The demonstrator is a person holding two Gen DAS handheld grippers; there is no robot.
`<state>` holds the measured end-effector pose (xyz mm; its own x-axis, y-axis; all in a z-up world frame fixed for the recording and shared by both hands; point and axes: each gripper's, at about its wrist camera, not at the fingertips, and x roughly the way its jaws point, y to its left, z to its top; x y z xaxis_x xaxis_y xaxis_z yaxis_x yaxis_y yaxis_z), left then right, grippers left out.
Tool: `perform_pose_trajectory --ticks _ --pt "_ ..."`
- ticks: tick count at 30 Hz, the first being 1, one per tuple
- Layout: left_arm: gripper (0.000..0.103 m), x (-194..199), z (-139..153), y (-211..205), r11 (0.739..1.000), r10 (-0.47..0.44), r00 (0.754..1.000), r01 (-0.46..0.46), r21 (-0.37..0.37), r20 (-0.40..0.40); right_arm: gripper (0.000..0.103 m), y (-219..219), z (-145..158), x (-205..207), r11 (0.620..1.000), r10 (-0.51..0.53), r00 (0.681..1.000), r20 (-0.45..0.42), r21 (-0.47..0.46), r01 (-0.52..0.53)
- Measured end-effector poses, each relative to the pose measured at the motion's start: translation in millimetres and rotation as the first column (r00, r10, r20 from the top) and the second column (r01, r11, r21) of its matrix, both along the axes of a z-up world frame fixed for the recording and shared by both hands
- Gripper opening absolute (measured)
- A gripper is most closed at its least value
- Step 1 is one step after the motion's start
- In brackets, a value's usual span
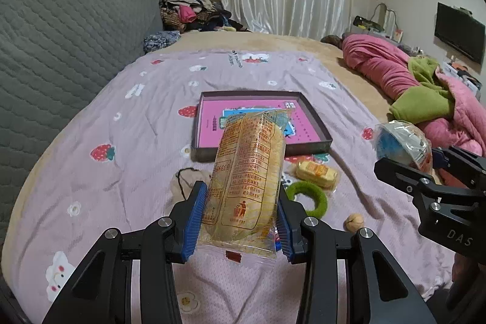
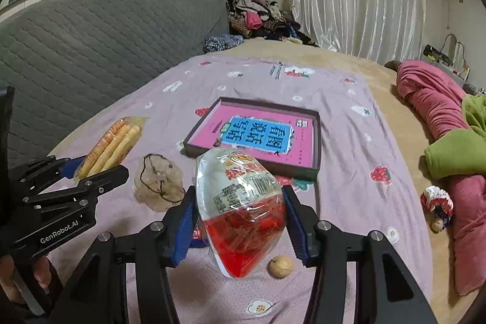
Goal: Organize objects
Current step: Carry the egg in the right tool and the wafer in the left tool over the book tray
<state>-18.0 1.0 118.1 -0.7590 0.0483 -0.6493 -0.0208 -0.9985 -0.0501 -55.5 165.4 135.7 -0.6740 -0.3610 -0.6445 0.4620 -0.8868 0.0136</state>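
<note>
Left gripper (image 1: 241, 220) is clamping a clear biscuit packet (image 1: 247, 172), yellow-orange print, standing upright at frame centre above the bedsheet (image 1: 121, 117). Right gripper (image 2: 240, 220) is squeezing a cup-noodle tub (image 2: 240, 202), white top, red base, tilted, at lower centre. Pink-lined tray (image 2: 316, 141) is lying beyond both, mid-frame. A walnut (image 2: 281, 266) is sitting just beside the tub.
</note>
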Motion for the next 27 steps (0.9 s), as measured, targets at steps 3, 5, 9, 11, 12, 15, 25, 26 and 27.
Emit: perform_pose_trajectory --ticks 3,5,9,11,12,15,25,26,27 --pt "0.044 -6.7 6.9 -0.5 1.0 -0.005 1.0 0.005 0.01 0.0 0.054 1.0 7.0 -2.1 1.0 -0.006 1.0 -0.007 -0.006 0.006" --pt "0.044 -12.0 10.8 -0.3 1.0 -0.008 1.0 0.008 0.011 0.0 0.054 2.0 11.8 -4.3 1.0 -0.01 1.0 -0.009 -0.009 0.01" --pt "0.044 -21.5 19.5 0.5 1.0 -0.009 1.0 0.009 0.005 -0.007 0.054 1.7 21.1 -8.4 1.0 -0.014 1.0 -0.024 -0.007 0.014" --pt "0.044 -27.0 24.2 2.2 1.0 -0.01 1.0 0.01 -0.005 -0.012 0.054 1.4 26.5 -12.1 1.0 -0.015 0.999 -0.031 -0.004 0.014" --pt "0.044 -29.5 27.4 2.9 1.0 -0.01 1.0 0.01 -0.005 -0.018 0.054 1.6 29.1 -13.8 1.0 -0.016 0.999 -0.037 -0.006 0.016" --pt "0.044 -36.3 34.5 5.1 1.0 -0.011 0.999 0.011 -0.008 -0.03 0.054 2.0 35.7 -22.1 1.0 -0.019 0.999 -0.047 -0.01 0.019" --pt "0.044 -76.0 42.2 11.6 1.0 -0.013 0.999 0.012 -0.012 -0.04 0.054 -1.1 47.5 -58.9 0.999 -0.023 0.998 -0.063 -0.024 0.022" --pt "0.044 -81.3 42.3 11.7 1.0 -0.013 0.999 0.013 -0.008 -0.038 0.054 -1.6 48.2 -64.9 0.999 -0.023 0.998 -0.062 -0.027 0.021" --pt "0.044 -85.6 42.7 12.2 1.0 -0.013 0.999 0.013 -0.007 -0.036 0.054 -2.2 48.7 -69.1 0.999 -0.022 0.998 -0.062 -0.027 0.02"
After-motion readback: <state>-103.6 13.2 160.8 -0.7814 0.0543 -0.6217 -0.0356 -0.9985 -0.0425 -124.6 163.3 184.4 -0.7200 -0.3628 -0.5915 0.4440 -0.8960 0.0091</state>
